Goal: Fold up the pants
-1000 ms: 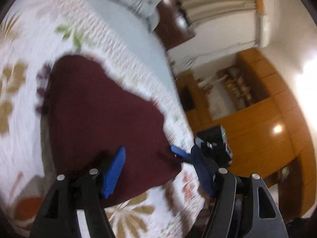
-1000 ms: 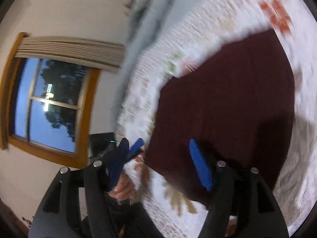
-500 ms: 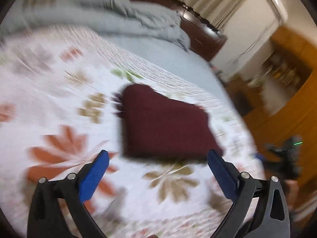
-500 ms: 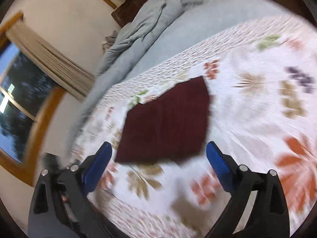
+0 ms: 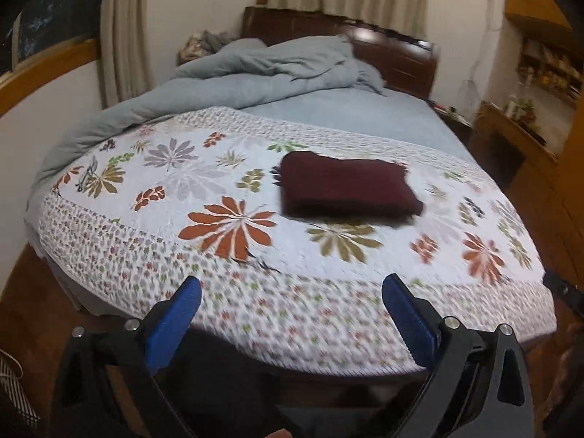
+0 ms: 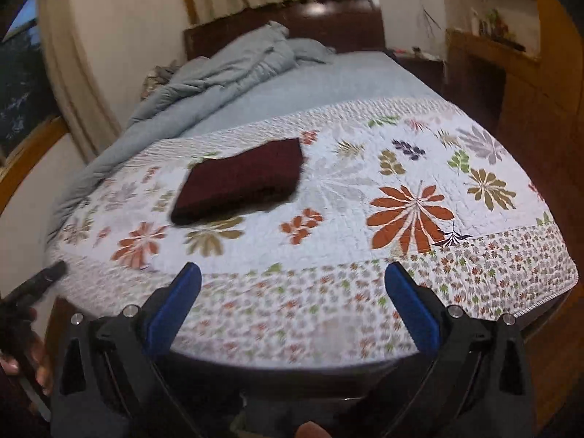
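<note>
The dark maroon pants (image 5: pixel 346 189) lie folded into a compact rectangle on the floral quilt (image 5: pixel 219 226) of the bed; in the right wrist view the pants (image 6: pixel 241 182) sit left of centre. My left gripper (image 5: pixel 291 294) hangs open over the quilt's near edge, well back from the pants, with nothing between its blue pads (image 5: pixel 175 325). My right gripper (image 6: pixel 292 279) is likewise open and empty, back at the bed's foot. The other gripper's black tip (image 6: pixel 47 273) and a hand (image 6: pixel 22 357) show at the left edge of the right wrist view.
A rumpled grey-blue duvet (image 5: pixel 255 73) is heaped at the head of the bed by the dark wooden headboard (image 5: pixel 394 54). Curtains (image 5: pixel 120 36) and a window are on the left, wooden shelving (image 5: pixel 529 116) on the right. Wooden floor surrounds the bed.
Both grippers opened wide, letting go of the pants, and pulled back and up from the folded pants to the foot of the bed. The pants stay folded on the quilt.
</note>
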The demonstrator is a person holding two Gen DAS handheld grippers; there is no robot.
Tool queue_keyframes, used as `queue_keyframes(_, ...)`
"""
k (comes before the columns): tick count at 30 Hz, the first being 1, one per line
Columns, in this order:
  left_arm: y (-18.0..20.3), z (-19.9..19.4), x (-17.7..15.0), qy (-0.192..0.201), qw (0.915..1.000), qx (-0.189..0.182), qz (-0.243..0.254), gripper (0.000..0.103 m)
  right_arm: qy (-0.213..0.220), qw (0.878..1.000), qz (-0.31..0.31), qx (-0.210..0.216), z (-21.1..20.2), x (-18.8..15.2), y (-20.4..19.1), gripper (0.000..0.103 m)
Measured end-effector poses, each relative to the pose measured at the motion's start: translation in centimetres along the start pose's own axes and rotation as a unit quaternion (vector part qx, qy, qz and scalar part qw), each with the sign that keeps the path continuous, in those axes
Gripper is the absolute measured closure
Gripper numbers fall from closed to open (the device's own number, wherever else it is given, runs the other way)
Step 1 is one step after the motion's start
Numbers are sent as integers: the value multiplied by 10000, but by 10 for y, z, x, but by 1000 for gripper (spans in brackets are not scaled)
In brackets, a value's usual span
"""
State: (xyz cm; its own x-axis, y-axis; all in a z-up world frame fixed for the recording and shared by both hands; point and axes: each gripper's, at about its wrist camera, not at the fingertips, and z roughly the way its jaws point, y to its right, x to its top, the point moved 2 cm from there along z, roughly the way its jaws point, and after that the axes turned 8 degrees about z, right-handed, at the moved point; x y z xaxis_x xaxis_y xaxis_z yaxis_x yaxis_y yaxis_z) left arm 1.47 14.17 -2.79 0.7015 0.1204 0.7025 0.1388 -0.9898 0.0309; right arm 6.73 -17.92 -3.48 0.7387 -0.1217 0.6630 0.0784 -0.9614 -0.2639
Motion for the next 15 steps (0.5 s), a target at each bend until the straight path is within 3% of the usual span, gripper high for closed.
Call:
queue_keyframes(5,25,-57,-12,84,9995,-269,157,4,190,9970,-491,566,-62,-9,-39,3)
queue_keyframes(10,36,-113,-13,511,9982,149,269,4,292,9947,-854,497,-103,-14,-66,3)
queue_keyframes(15,36,-138,-11,776,9965,223,235,4,428,9919,-1096,488,-123,-19,-86,3)
